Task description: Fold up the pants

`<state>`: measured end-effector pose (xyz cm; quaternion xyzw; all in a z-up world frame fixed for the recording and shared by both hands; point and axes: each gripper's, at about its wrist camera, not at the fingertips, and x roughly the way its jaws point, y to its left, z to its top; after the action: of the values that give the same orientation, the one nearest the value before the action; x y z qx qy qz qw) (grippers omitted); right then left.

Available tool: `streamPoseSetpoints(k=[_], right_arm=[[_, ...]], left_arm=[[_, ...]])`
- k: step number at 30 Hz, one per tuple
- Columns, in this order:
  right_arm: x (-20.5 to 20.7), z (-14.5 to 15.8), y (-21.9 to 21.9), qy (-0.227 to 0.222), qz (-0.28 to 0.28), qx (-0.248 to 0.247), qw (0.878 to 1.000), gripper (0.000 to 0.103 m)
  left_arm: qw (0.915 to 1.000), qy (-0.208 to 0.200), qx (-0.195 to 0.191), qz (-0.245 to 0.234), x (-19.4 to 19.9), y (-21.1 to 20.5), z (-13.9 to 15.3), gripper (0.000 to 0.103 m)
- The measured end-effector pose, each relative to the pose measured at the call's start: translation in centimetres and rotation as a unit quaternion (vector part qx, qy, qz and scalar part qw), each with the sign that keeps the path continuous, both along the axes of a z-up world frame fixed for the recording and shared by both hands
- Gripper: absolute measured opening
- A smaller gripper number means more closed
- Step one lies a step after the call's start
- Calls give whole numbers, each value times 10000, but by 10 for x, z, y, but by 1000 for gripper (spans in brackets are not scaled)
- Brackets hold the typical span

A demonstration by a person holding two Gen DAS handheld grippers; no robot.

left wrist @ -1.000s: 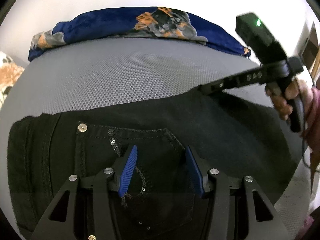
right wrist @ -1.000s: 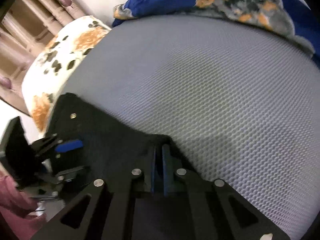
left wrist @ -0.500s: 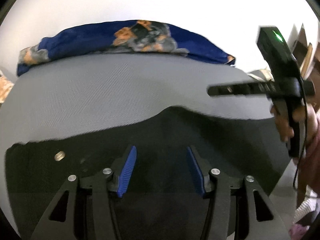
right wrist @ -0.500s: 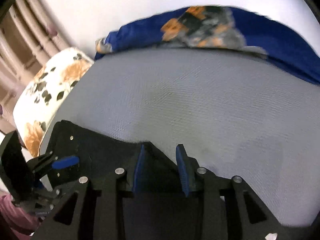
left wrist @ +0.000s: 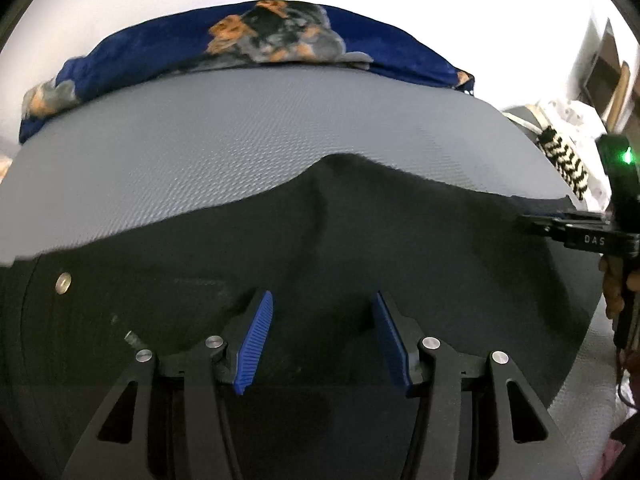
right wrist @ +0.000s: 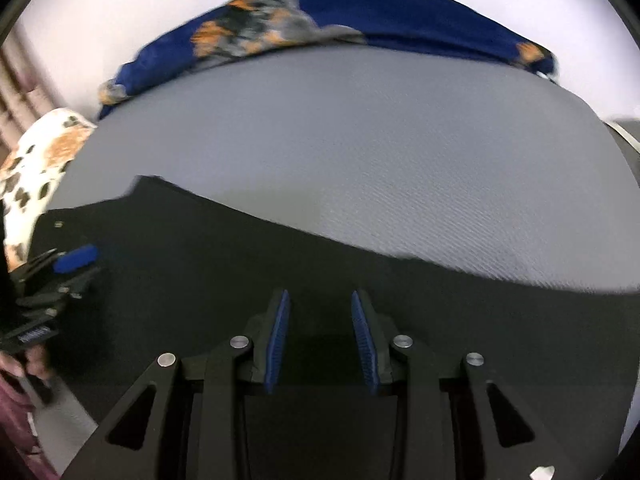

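Grey mesh bedding (left wrist: 256,140) fills the upper half of both views, with a blue patterned blanket (left wrist: 256,40) bunched along its far edge and a white wall behind. Spread across the lower half lie the black pants (left wrist: 360,240), their near edge running off the bottom of the frame.

Left gripper (left wrist: 322,338) hangs over the dark cloth at bottom centre of its own view, blue pads standing well apart, nothing pinched between them. A metal rivet (left wrist: 63,283) at mid-left says the waist end lies toward the left of this frame. From there the fabric runs rightward across the picture, so the long axis goes left to right.

Over in the right wrist view, the right gripper (right wrist: 320,340) sits low and centre above the same cloth. Its jaws have just been opening and now stand at a narrower gap than the left pair. Black cloth shows behind that gap, but the pads press on nothing. In the left wrist view this tool enters from the right edge, its tips at the far right corner of the fabric.

So each gripper flanks one end: left near the waist, right nearer the leg end. Judging from that, the next fold likely turns on bringing one end over along that left-to-right line, with both tools needing a fresh pinch first.
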<state>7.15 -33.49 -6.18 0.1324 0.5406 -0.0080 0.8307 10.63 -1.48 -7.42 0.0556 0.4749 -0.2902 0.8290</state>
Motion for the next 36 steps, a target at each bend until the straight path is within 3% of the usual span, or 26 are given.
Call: streamPoseSetpoints(k=[1,6,9,13,15,19,21,26,33,36], right_arm=[[-7,-2,-9,-22,-90,-25,10000,24],[-26,-6,-41,-68,-504,99,9987,24],[-29,-7,-45,-128,-639,220,9976,27],[-27,-4,-36,-130,-526,24,9985,33],[-27,-1,-36,-142,-500,74,9986,33],[-36,8,-49,-262,-580,500,9967,48],[-42,13,-59,-332,-596,719,9951,49],[-69,18,-107,-426,-926,1490,9836,49],[-118,13,-189,-119,-1516,1736,9730,50],[-139,11,-224,89,-1749,1574,9719,50]], left_arm=[[10000,18,-47,-15,-1,3,1,53],[9998,-144,157,55,-4,-5,0,54],[9985,-362,402,57,-10,-14,0,58],[9966,-439,676,156,-12,-23,2,60],[9970,-383,628,229,-15,-25,5,60],[9981,-260,492,259,-23,-30,11,61],[9987,-219,415,197,-28,-36,15,62],[9994,-177,294,-107,-42,-58,22,63],[9978,-165,398,-496,-52,-86,23,63],[9972,-154,448,-576,-53,-96,20,63]])
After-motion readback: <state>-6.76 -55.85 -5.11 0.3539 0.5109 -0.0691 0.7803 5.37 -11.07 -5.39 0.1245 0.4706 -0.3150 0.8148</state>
